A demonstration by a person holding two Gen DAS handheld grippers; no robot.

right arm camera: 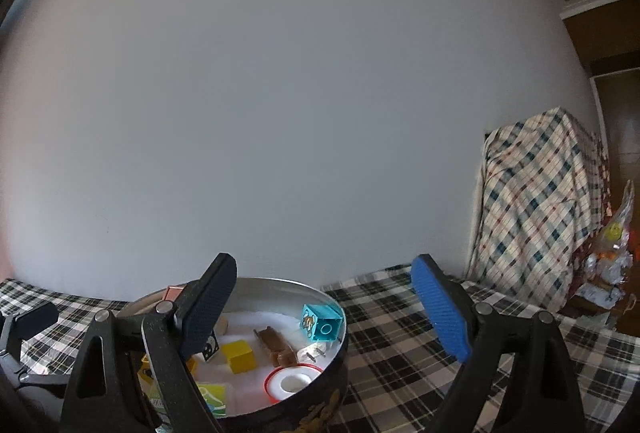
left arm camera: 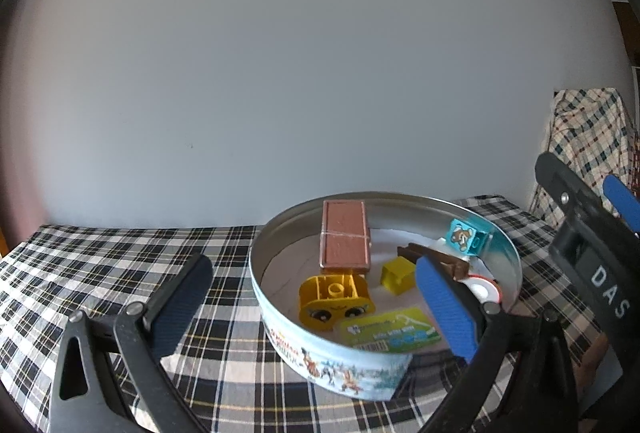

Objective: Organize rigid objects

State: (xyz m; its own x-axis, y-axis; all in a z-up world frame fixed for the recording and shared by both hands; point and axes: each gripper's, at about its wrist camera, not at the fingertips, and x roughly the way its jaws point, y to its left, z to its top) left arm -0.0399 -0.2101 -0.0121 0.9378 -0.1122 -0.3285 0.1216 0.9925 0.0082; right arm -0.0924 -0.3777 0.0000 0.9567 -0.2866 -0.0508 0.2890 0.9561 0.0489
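Right wrist: right gripper level, jaws wide.

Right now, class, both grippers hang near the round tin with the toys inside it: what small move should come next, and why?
Probably draw both grippers back from the tin. The left gripper and right gripper stand open and hold nothing, while the brown block, yellow cube and blue cube already lie inside. No loose toy shows on the checked cloth.
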